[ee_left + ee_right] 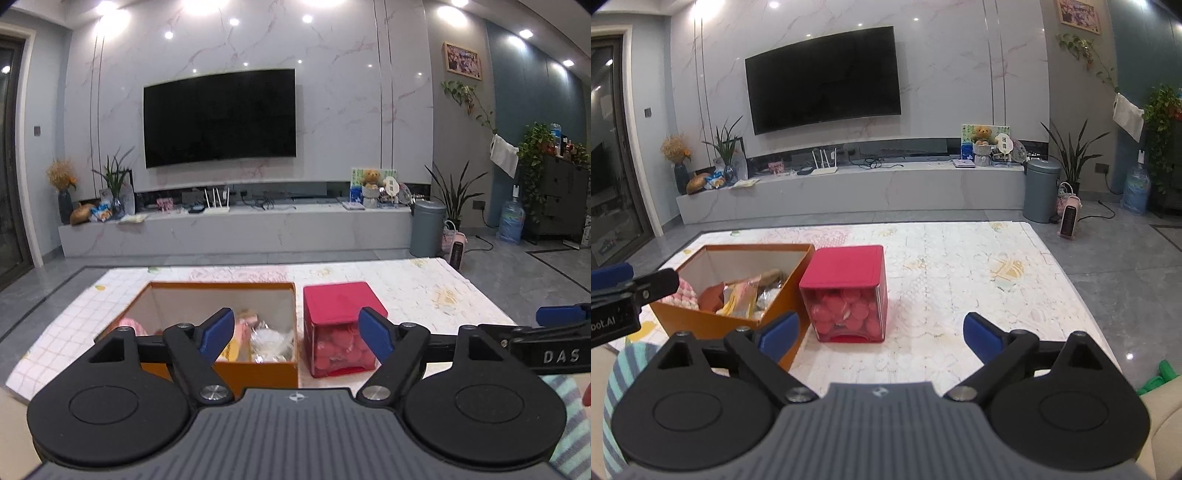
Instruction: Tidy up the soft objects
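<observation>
While both pairs of blue pads stood spread wide with nothing between them, the left gripper (297,334) hovered released over the near edge of the table (424,291), and the right gripper (881,334) hung equally released beside it, holding nothing. In the left wrist view, the left gripper's fingers framed the gap where two containers met: an orange box (221,325) behind the left finger and a red-lidded clear box (341,325) behind the right one. The orange box stood open at the top, and inside it lay a jumble of soft things (258,339), among them crinkled plastic packets, something pink and something yellow; what each item was could not be told. The red-lidded clear box stood just beside the orange box, to its right, and was filled with round pink-red pieces (842,314). From the right wrist view, both boxes sat left of centre on the pale patterned cloth covering the table, with a broad bare stretch of cloth to their right. The tip of the other gripper showed at the frame edge in each view. A striped teal and white fabric (628,362) lay at the lower left under the right gripper. Beyond the table stood a low marble TV bench (236,229), a dark television (219,118) on the wall, and a grey bin (426,229).
</observation>
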`<act>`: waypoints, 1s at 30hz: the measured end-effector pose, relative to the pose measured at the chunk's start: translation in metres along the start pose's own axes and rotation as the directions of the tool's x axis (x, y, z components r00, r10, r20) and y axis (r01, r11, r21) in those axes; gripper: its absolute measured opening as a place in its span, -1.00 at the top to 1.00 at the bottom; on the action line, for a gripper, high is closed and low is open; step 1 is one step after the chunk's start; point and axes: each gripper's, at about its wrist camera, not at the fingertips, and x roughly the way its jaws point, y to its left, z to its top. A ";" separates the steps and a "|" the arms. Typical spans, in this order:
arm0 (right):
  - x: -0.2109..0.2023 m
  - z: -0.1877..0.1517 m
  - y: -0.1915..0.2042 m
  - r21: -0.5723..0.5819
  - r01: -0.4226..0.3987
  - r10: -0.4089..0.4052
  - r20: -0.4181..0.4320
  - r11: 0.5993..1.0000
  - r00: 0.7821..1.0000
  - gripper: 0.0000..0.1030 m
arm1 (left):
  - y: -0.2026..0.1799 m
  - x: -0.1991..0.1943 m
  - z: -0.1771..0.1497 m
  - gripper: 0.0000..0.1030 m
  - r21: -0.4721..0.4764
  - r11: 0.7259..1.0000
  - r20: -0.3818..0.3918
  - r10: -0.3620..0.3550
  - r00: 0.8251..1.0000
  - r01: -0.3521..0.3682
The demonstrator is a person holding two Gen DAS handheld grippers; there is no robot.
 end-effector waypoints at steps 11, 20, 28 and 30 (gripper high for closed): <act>-0.008 -0.015 0.015 -0.017 0.000 -0.001 -0.023 1.000 1.000 -0.85 | 0.004 -0.011 -0.019 -0.79 -0.017 1.000 -0.036 0.013 0.999 -0.014; -0.009 -0.014 0.023 -0.032 0.004 -0.004 -0.025 0.999 1.000 -0.87 | 0.004 -0.011 -0.025 -0.79 -0.013 1.000 -0.058 0.017 0.998 -0.017; -0.008 -0.013 0.023 -0.038 0.002 -0.003 -0.026 0.999 1.000 -0.87 | 0.006 -0.012 -0.025 -0.79 -0.013 1.000 -0.064 0.011 0.998 -0.012; -0.008 -0.013 0.023 -0.041 0.003 -0.004 -0.025 0.999 1.000 -0.87 | 0.006 -0.012 -0.025 -0.79 -0.014 1.000 -0.066 0.010 0.998 -0.011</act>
